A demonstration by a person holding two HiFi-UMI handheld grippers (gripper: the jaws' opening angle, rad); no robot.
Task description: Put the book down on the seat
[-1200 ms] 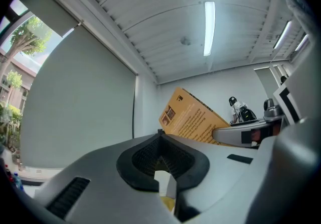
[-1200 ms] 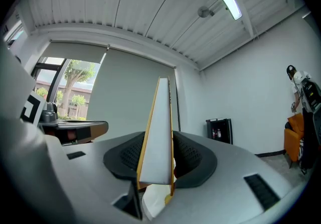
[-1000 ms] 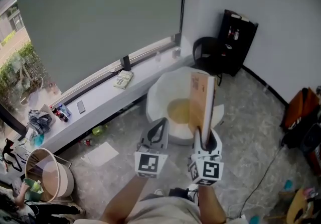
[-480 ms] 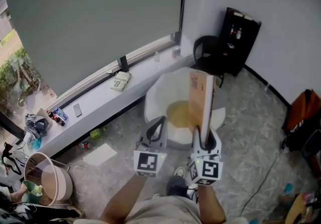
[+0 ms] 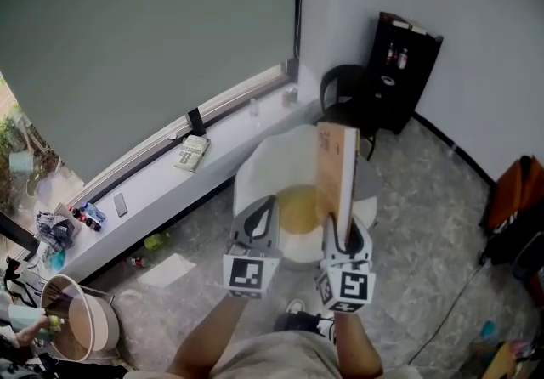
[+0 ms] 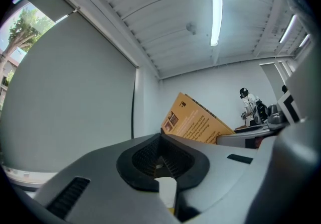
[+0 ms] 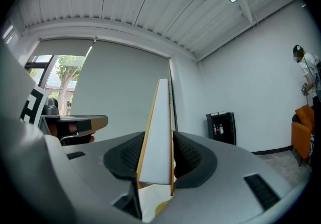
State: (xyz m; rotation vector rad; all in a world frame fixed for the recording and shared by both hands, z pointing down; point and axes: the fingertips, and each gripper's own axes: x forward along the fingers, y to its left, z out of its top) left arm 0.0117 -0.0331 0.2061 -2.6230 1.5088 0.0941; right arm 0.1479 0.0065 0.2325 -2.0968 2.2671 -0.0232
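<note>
An orange-covered book [image 5: 336, 169] stands upright on edge, its lower end clamped in my right gripper [image 5: 344, 231], which is shut on it. In the right gripper view the book's white page edge [image 7: 158, 137] rises between the two dark pads. The seat [image 5: 255, 166] is a round white chair with a yellow cushion [image 5: 296, 209], directly below and beyond the book. My left gripper [image 5: 269, 206] hangs beside it on the left, shut with nothing in it. From the left gripper view [image 6: 161, 142] the book's cover [image 6: 198, 123] shows to the right.
A long window ledge [image 5: 161, 182] holds a small book [image 5: 192, 152] and a phone [image 5: 120, 204]. A black chair [image 5: 344, 97] and black cabinet [image 5: 404, 63] stand in the corner. A bin [image 5: 81, 326] and paper sheet [image 5: 166, 269] are at left, an orange bag [image 5: 518, 190] at right.
The whole scene has slid left and down in the head view as I came nearer the seat. Both grippers keep their pose, the book still upright in the right one.
</note>
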